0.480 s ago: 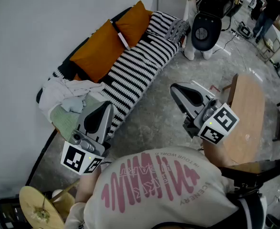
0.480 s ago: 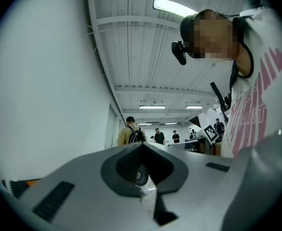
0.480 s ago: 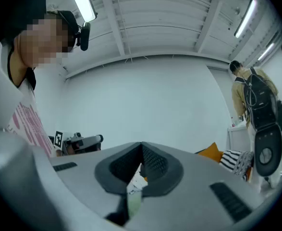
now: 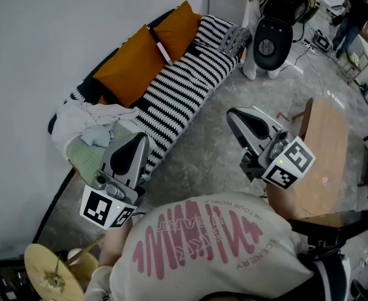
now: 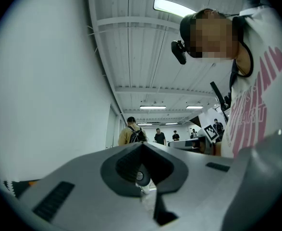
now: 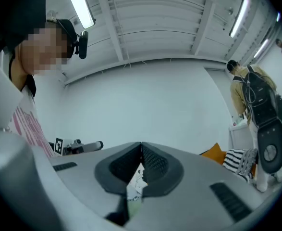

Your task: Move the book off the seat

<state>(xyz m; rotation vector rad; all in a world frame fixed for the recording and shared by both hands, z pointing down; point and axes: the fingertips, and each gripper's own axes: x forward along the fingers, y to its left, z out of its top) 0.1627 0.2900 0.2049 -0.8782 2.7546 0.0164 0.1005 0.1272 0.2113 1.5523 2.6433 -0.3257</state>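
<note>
Two grippers with jaws together, the left gripper [image 4: 138, 140] and right gripper [image 4: 235, 116], hang well apart from the book [image 4: 160, 46] between the orange cushions [image 4: 130, 68] on the far sofa [image 4: 177, 99]; reaching unopened could push it deeper.

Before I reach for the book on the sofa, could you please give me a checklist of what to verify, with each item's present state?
1. Book located: ok, it rests by the orange cushions on the sofa.
2. Left gripper empty: ok, jaws together on nothing.
3. Right gripper empty: ok, jaws together on nothing.
4. Jaws open for a grasp: not ok, both are shut.
5. Grippers at the book: not ok, both are well short of it.
6. Book free to lift: cannot tell, it is too small in the head view.
</note>
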